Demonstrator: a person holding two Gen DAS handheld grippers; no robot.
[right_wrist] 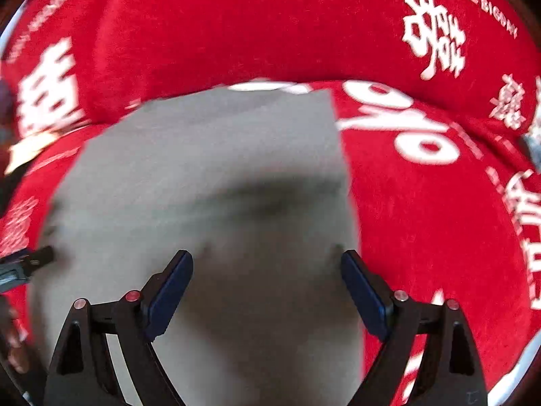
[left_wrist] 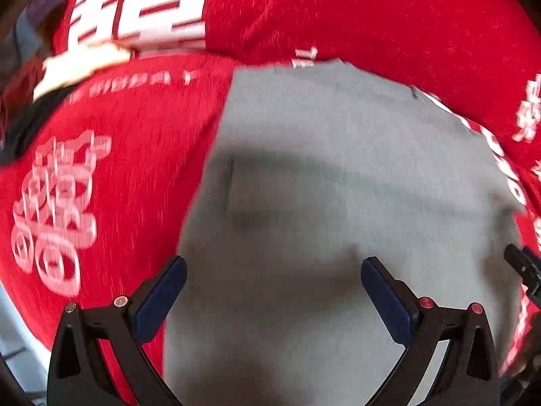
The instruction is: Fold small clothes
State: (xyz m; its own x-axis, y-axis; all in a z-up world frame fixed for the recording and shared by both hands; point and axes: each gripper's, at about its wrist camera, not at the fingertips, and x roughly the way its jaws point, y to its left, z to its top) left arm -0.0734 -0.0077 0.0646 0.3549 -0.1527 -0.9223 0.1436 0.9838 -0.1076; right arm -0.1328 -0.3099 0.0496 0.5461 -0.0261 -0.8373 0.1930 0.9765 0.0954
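- red cloth [left_wrist: 338,17] printed with white characters covers the whole surface, filling both views edge to edge.
- left gripper [left_wrist: 274,270] hovers over the grey garment [left_wrist: 321,169], its blue-padded fingers [left_wrist: 162,297] spread wide with nothing between them.
- grey garment lies flat on the red cloth, a soft crease across its middle; both views are blurred.
- right gripper [right_wrist: 267,264] hangs above the same garment's right part, jaws likewise spread apart and gripping nothing.

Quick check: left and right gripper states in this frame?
Left gripper: open, jaws spread above the flat grey fabric garment, holding nothing.
Right gripper: open, jaws spread above the same garment, holding nothing.
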